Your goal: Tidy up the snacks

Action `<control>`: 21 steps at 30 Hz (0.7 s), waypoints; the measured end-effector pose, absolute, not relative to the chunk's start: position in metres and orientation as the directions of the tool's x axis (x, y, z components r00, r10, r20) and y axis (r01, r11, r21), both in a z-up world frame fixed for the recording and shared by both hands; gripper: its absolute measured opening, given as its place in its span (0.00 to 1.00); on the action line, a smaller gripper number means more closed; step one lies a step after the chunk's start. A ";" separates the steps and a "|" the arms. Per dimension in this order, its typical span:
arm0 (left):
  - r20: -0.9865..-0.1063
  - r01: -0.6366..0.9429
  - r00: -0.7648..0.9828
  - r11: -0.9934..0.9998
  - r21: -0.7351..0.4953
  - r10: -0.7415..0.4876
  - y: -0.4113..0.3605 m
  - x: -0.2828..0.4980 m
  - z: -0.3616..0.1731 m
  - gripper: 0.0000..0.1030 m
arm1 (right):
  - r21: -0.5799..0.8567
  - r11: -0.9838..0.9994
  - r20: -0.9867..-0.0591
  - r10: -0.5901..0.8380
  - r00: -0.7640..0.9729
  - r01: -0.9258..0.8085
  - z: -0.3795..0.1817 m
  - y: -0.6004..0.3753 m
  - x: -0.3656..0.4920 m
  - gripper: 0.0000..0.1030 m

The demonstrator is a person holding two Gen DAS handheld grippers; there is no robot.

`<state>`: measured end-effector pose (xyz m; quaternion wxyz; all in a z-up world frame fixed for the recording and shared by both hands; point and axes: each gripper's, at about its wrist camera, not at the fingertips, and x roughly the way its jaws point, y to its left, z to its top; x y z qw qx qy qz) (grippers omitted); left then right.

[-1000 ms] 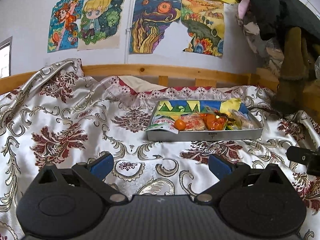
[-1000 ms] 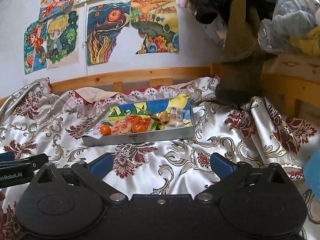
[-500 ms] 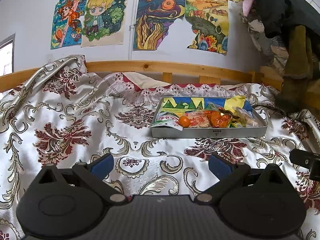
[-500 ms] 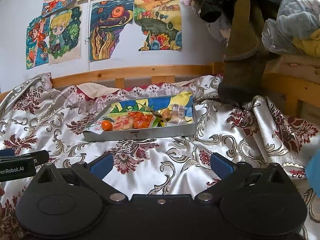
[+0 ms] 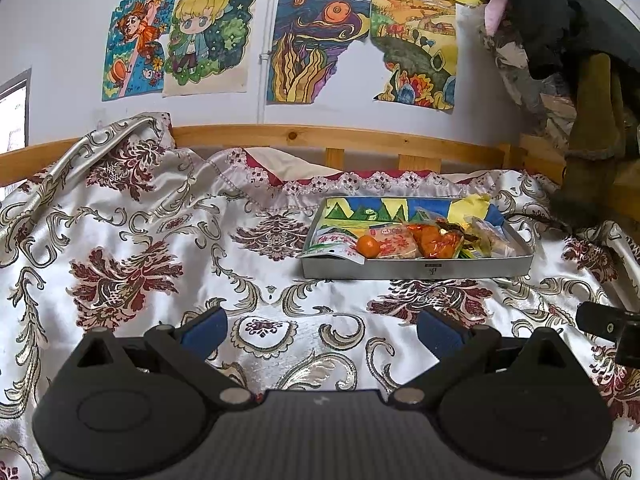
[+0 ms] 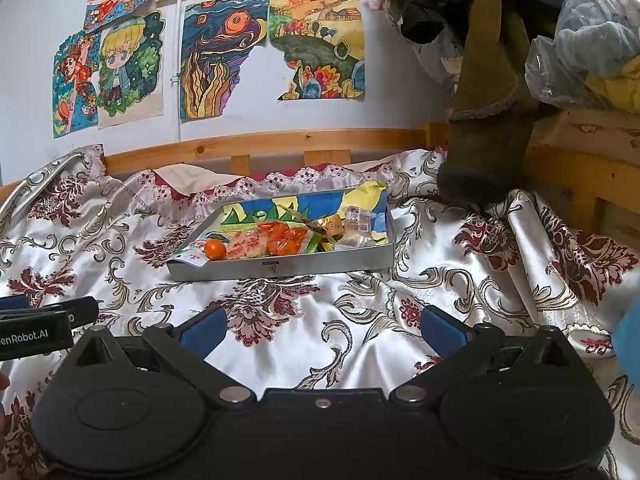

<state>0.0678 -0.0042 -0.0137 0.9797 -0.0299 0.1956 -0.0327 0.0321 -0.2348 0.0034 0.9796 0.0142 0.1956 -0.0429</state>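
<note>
A grey metal tray (image 5: pixel 416 270) (image 6: pixel 280 269) of snacks rests on the patterned bedspread (image 5: pixel 132 248) (image 6: pixel 460 280), holding a small orange (image 5: pixel 367 246) (image 6: pixel 214 249), a pink wrapped packet (image 5: pixel 394 242) (image 6: pixel 247 245) and an orange packet (image 5: pixel 434 239) (image 6: pixel 287 240). The left hand-held gripper (image 5: pixel 322 326) hovers empty, its blue-padded fingers spread wide, with the tray ahead toward 1 o'clock and well apart from it. The right hand-held gripper (image 6: pixel 322 326) is likewise wide apart and empty, the tray lying ahead toward 11 o'clock.
</note>
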 end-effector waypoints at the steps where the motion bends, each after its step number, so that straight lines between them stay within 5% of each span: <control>1: -0.381 0.053 0.922 0.996 -0.070 -0.076 -0.004 0.068 -0.014 1.00 | 0.011 0.996 -0.384 -0.079 0.920 0.090 0.003 -0.235 0.032 0.99; 21: -0.376 0.046 0.924 0.997 -0.067 -0.068 -0.005 0.067 -0.014 1.00 | 0.012 0.996 -0.385 -0.077 0.920 0.089 0.003 -0.234 0.031 0.99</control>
